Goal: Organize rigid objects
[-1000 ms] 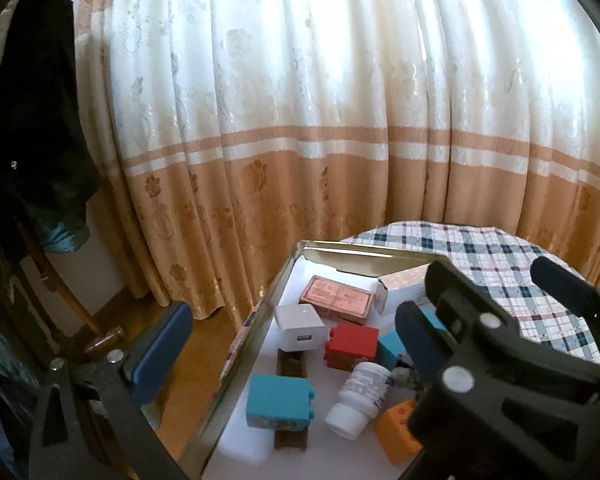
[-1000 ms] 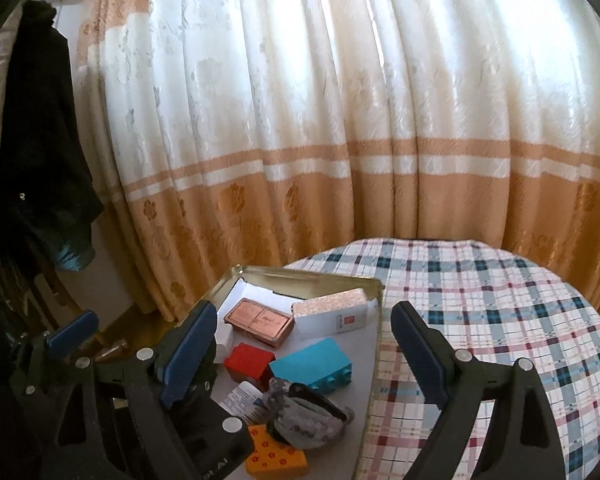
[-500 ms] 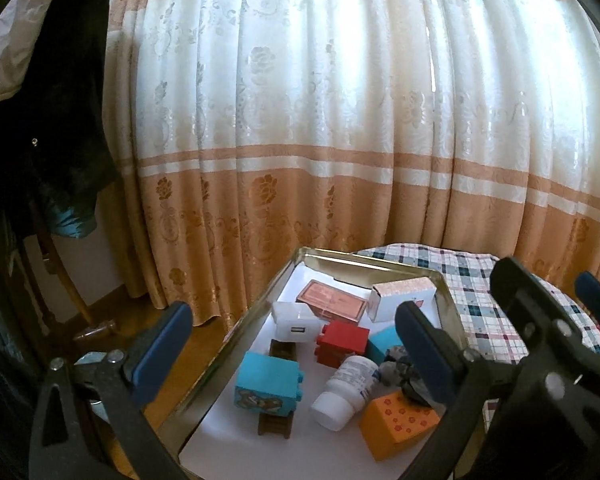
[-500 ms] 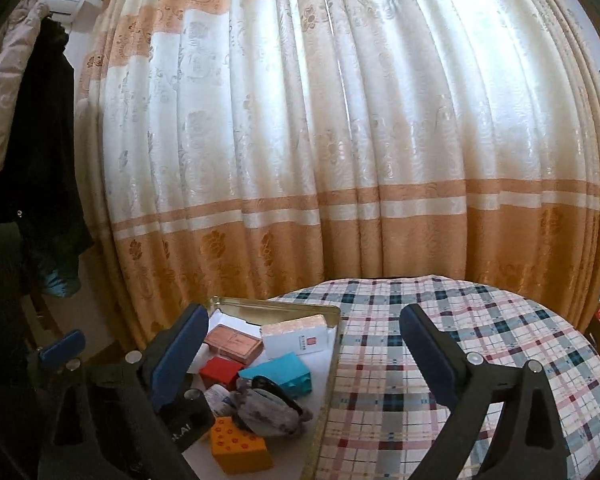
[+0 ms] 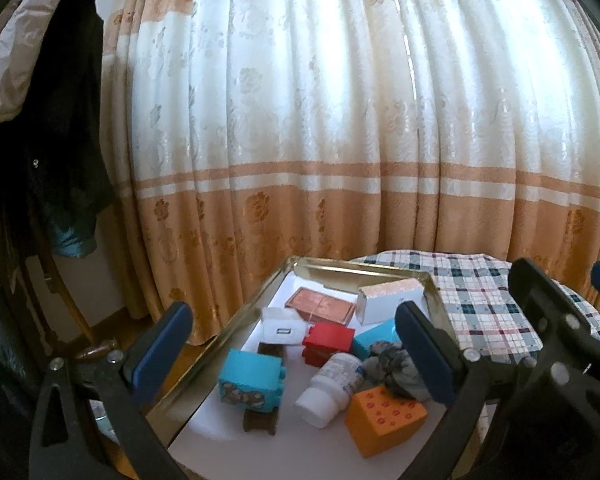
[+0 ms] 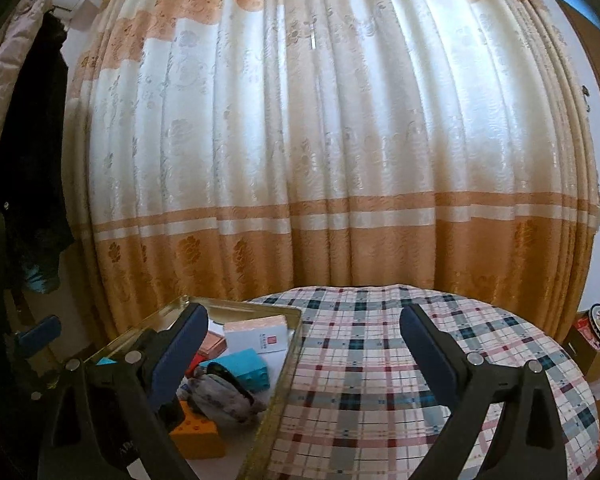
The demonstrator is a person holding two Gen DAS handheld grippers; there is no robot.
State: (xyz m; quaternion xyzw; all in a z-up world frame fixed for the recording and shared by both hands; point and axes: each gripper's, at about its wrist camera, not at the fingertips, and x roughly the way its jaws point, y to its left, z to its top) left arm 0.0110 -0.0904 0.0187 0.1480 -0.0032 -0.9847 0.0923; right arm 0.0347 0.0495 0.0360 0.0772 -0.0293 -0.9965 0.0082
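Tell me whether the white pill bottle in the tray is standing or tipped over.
Tipped over. The white pill bottle lies on its side in the tray, cap toward the camera, beside the orange block.

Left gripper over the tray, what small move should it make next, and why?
Probably ease the left gripper down toward the white pill bottle. Its jaws stand open and empty, and the bottle lies on its side, exposed, among the blocks in the tray.

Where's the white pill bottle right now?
In the left wrist view the white pill bottle lies on its side in the metal tray, between the blue block and the orange block, below the red block.
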